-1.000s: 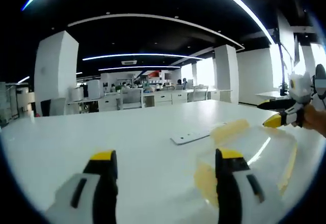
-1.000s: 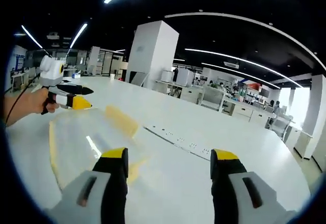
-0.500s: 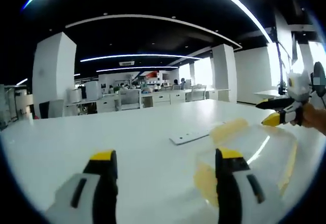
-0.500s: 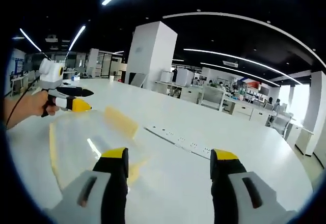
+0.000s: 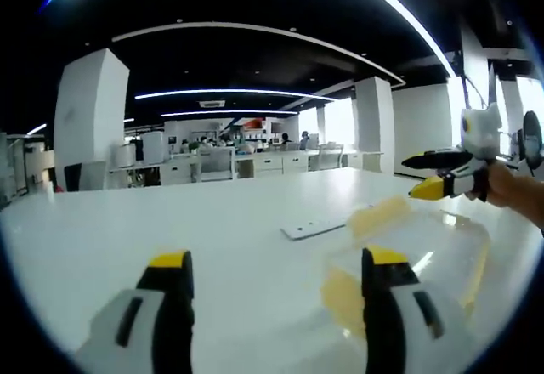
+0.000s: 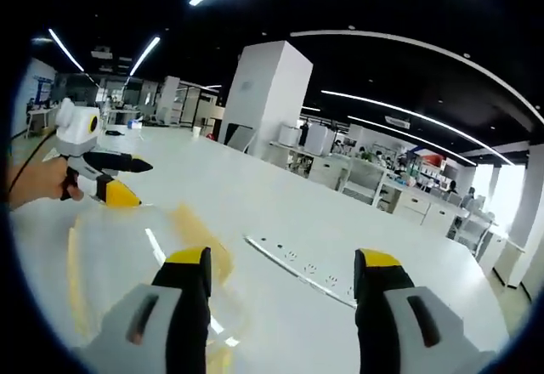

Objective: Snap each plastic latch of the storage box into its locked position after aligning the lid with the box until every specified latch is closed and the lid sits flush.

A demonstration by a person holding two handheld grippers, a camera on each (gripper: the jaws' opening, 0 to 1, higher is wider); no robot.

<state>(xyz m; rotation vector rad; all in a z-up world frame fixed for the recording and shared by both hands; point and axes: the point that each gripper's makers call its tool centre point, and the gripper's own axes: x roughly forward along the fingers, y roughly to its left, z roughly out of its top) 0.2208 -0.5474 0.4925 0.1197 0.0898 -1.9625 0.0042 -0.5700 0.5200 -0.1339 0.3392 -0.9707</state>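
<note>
A clear storage box [image 5: 425,255] with yellow latches [image 5: 379,216] rests on the white table, low and to the right in the left gripper view. My left gripper [image 5: 278,259] hovers open beside it, its right jaw overlapping the box's near corner in the picture. My right gripper [image 5: 408,178], held by a hand [image 5: 514,191], hangs open above the box's far side. In the right gripper view the box [image 6: 119,263] lies low on the left with a yellow latch [image 6: 197,240]. My right gripper [image 6: 282,259] is open and empty. The left gripper [image 6: 143,184] is beyond the box.
A flat white power strip [image 5: 313,229] is set into the table [image 5: 170,221] just past the box, seen also as the power strip [image 6: 297,268] between my right jaws. Desks, pillars and ceiling lights fill the office behind.
The right gripper has risen and moved a little over the box's far side. The right gripper view has tilted, so the box now sits lower in it. The box has not moved.
</note>
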